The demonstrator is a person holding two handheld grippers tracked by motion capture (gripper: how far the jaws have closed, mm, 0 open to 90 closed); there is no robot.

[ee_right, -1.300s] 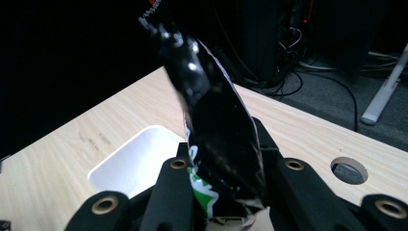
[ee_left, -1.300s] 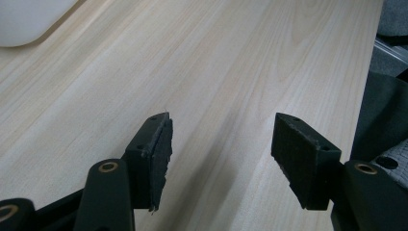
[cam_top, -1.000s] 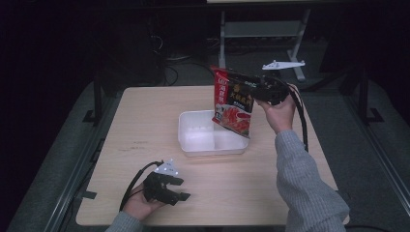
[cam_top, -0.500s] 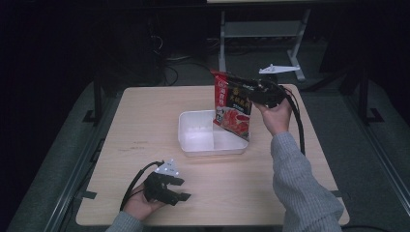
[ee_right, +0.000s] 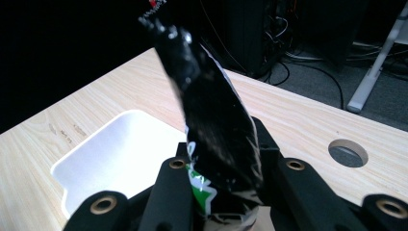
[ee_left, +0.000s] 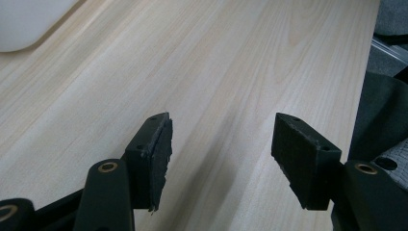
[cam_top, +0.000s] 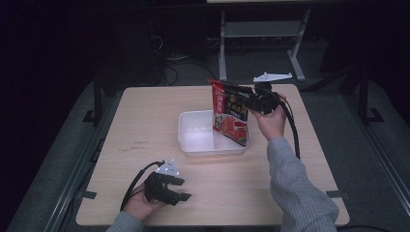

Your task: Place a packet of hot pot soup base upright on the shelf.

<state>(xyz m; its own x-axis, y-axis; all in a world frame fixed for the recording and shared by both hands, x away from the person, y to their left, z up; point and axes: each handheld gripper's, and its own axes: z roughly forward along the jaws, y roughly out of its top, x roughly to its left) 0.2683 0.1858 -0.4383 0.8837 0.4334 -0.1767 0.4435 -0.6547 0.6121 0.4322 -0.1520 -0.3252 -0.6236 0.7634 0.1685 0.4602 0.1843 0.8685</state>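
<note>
R gripper (cam_top: 241, 96) clamps packet (cam_top: 231, 113) (over tray (cam_top: 193, 137))

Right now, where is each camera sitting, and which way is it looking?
High view: above the table's near side, looking forward and down; both forearms, left tool open, right tool shut on the red bag.
Left gripper view: on the left tool, looking across bare table.
Right gripper view: on the right tool, looking along the bag.
All three share the white tray.
</note>
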